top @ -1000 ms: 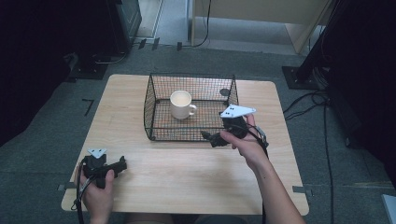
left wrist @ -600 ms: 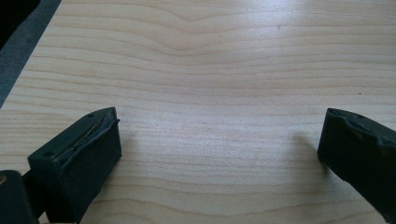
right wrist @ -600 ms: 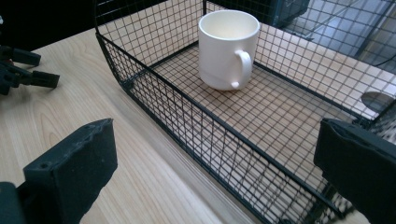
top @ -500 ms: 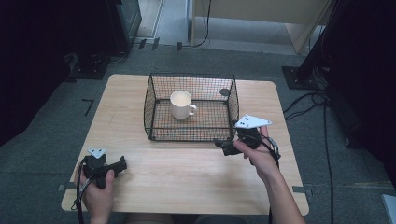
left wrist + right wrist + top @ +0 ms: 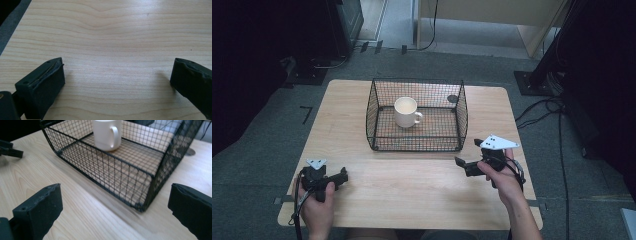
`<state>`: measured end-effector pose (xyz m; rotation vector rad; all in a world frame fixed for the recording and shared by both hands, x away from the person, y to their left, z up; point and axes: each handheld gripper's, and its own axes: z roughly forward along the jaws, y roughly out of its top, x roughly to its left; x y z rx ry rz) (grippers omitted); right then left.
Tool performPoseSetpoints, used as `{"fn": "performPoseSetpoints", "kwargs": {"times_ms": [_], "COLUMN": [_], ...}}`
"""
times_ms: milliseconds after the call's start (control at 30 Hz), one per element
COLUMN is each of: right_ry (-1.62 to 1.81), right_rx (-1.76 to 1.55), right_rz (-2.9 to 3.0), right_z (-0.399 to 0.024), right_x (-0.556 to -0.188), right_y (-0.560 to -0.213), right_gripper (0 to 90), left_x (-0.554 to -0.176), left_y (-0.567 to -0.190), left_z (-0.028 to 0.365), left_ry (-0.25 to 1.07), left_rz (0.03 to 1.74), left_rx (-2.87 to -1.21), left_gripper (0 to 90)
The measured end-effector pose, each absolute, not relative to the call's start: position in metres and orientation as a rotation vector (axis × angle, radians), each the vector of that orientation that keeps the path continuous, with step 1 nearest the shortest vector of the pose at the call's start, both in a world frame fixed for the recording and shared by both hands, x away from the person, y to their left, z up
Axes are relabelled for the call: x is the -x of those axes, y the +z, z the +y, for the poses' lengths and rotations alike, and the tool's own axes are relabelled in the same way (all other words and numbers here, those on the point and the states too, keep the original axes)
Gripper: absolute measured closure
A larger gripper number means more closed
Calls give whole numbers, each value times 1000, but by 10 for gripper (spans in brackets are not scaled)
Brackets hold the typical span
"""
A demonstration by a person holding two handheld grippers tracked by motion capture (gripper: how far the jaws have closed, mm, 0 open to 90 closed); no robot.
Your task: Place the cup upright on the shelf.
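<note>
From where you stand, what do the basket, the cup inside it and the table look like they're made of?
Basket: thin black metal wire, likely coated, going by its fine rigid square mesh. Cup: probably glazed ceramic, smooth, off-white, with a soft sheen, though plastic can't be ruled out. Table: pale wood or wood-look laminate with wavy grain lines and a matte surface.

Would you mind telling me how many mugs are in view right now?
1. A white mug stands upright inside the wire basket on the table. Nothing suggests another is hidden.
</note>
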<state>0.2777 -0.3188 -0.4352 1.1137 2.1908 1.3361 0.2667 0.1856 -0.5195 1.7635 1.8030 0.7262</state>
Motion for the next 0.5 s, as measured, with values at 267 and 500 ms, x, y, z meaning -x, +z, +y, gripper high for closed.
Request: {"fn": "performPoseSetpoints", "kwargs": {"times_ms": [267, 500], "right_ry": [1303, 1282], "right_rx": [-1178, -1229], "right_rz": [2171, 2151], "right_z": [-338, -355], "right_x": [-267, -260], "right_y": [-457, -471], "right_gripper": [0, 0], "left_x": [-267, -267], "left_y": [-519, -519], "left_z": [186, 186], "left_ry": [726, 726], "left_rz": [1803, 1803], "left_rx": [-1764, -1765], "left_gripper": [0, 0]}}
